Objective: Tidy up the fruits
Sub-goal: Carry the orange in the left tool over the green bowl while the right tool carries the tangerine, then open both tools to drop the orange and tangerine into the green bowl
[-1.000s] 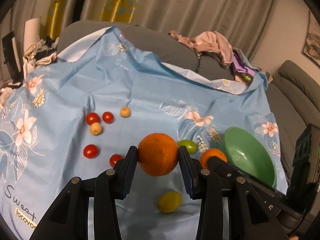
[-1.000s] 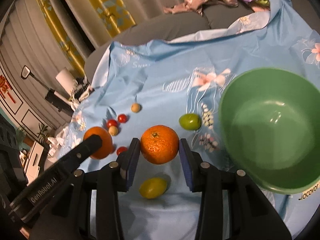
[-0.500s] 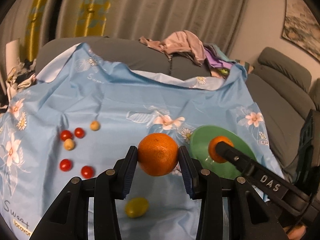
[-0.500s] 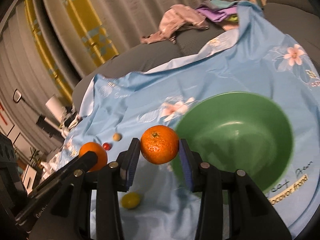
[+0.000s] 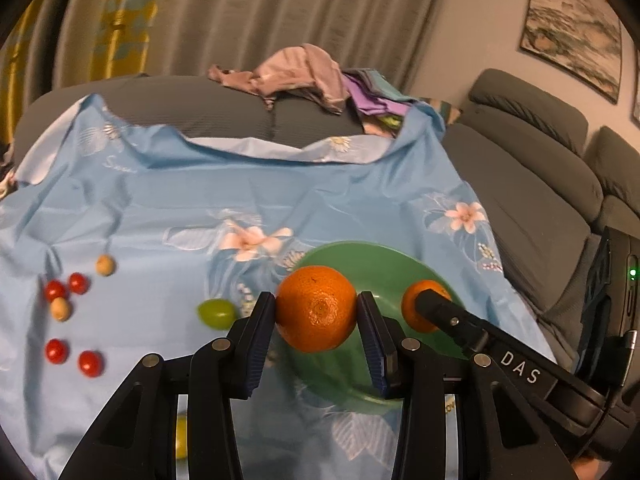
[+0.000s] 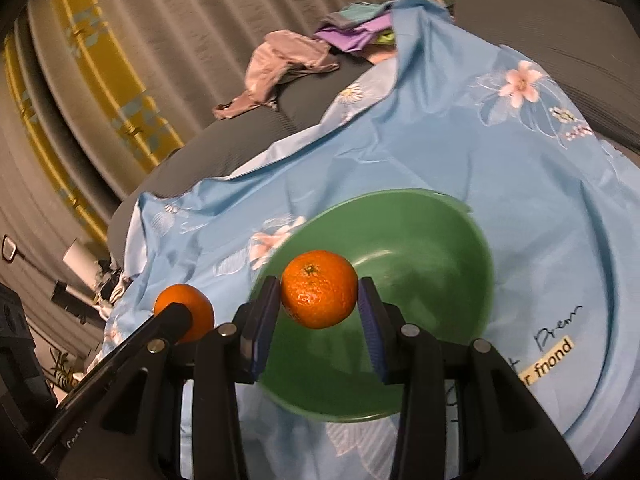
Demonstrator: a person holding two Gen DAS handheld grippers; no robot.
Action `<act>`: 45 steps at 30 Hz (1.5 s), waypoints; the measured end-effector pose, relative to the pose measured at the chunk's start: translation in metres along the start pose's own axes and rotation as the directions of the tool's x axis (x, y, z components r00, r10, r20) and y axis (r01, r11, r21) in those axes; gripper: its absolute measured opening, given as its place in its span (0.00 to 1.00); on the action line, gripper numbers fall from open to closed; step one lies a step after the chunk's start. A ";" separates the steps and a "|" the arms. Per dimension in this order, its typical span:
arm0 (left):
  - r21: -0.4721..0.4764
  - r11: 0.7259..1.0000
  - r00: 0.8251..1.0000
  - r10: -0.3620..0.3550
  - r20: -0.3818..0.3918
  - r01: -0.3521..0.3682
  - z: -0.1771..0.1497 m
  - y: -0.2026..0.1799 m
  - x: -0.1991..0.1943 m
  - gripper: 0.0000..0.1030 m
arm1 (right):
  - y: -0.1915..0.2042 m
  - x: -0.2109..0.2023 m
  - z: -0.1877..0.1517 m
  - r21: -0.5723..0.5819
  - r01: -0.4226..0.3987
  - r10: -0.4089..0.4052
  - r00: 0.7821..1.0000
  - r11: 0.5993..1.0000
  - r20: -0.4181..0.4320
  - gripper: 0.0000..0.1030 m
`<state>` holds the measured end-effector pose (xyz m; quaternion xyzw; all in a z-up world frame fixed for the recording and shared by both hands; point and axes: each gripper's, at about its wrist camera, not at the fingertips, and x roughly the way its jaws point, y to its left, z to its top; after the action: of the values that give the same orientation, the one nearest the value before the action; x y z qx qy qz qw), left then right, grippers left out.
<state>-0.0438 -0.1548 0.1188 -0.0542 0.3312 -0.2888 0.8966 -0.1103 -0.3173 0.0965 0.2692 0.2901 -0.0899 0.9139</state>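
My left gripper (image 5: 316, 316) is shut on an orange (image 5: 316, 307) and holds it over the near-left rim of the green bowl (image 5: 384, 264). My right gripper (image 6: 319, 294) is shut on a second orange (image 6: 319, 289), held above the left part of the empty green bowl (image 6: 420, 264). The right gripper's orange shows in the left wrist view (image 5: 412, 308) over the bowl. The left gripper's orange shows in the right wrist view (image 6: 192, 308), left of the bowl.
On the blue floral cloth (image 5: 280, 184) lie a green fruit (image 5: 216, 313), several red cherry tomatoes (image 5: 91, 363), two tan round fruits (image 5: 105, 266) and a yellow fruit (image 5: 181, 436). Clothes (image 5: 296, 72) are piled on the grey sofa (image 5: 520, 152) behind.
Both grippers have moved right with their oranges and now hang over the green bowl. The small fruits have slid to the left of the left wrist view.
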 end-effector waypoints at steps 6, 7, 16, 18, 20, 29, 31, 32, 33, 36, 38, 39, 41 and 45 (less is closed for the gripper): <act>0.025 0.999 0.999 -0.028 -0.033 0.029 0.000 -0.013 0.019 0.40 | -0.019 0.001 0.001 0.042 0.059 -0.058 0.998 0.997 -0.005 0.39; 0.031 0.999 0.999 -0.027 -0.041 0.029 -0.001 -0.015 0.022 0.40 | -0.021 0.002 0.001 0.047 0.060 -0.060 0.998 0.997 -0.007 0.39; 0.048 0.998 0.996 -0.039 -0.079 0.043 -0.006 -0.023 0.039 0.40 | -0.030 0.006 0.002 0.064 0.081 -0.080 0.997 0.995 -0.021 0.39; 0.048 0.998 0.995 -0.042 -0.086 0.047 -0.006 -0.024 0.041 0.40 | -0.031 0.007 0.002 0.062 0.085 -0.084 0.996 0.994 -0.024 0.39; 0.054 0.997 0.995 -0.044 -0.092 0.049 -0.008 -0.026 0.042 0.40 | -0.031 0.007 0.002 0.062 0.084 -0.082 0.996 0.995 -0.026 0.40; 0.054 0.997 0.992 -0.049 -0.119 0.055 -0.010 -0.026 0.050 0.40 | -0.032 0.010 0.002 0.062 0.099 -0.096 0.994 0.993 -0.045 0.40; 0.057 0.997 0.992 -0.045 -0.120 0.052 -0.011 -0.026 0.051 0.40 | -0.031 0.011 0.002 0.059 0.106 -0.103 0.993 0.993 -0.050 0.40; 0.056 0.997 0.991 -0.047 -0.123 0.054 -0.011 -0.025 0.051 0.40 | -0.031 0.011 0.002 0.062 0.107 -0.104 0.993 0.992 -0.053 0.40; 0.054 0.997 0.991 -0.050 -0.126 0.057 -0.011 -0.025 0.051 0.40 | -0.032 0.011 0.002 0.064 0.105 -0.102 0.993 0.992 -0.056 0.40; 0.051 0.997 0.991 -0.056 -0.126 0.063 -0.012 -0.024 0.051 0.40 | -0.032 0.011 0.002 0.062 0.117 -0.114 0.992 0.991 -0.056 0.42; 0.065 0.996 0.993 -0.061 -0.100 0.067 -0.010 -0.025 0.045 0.40 | -0.031 0.009 0.002 0.068 0.100 -0.098 0.994 0.993 -0.045 0.46; 0.074 0.995 0.995 -0.059 -0.085 0.066 -0.009 -0.025 0.041 0.40 | -0.030 0.008 0.003 0.070 0.090 -0.087 0.996 0.994 -0.036 0.48; 0.085 0.995 0.997 -0.049 -0.063 0.055 -0.005 -0.024 0.035 0.45 | -0.029 0.004 0.003 0.068 0.083 -0.082 0.996 0.994 -0.021 0.56; 0.066 0.997 0.997 -0.036 -0.065 0.040 0.000 -0.013 0.021 0.48 | -0.021 0.003 0.004 0.049 0.061 -0.060 0.998 0.997 -0.011 0.61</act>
<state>-0.0370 -0.1773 0.1107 -0.0209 0.3485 -0.3183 0.8813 -0.1131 -0.3376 0.0884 0.2831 0.3003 -0.1231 0.9025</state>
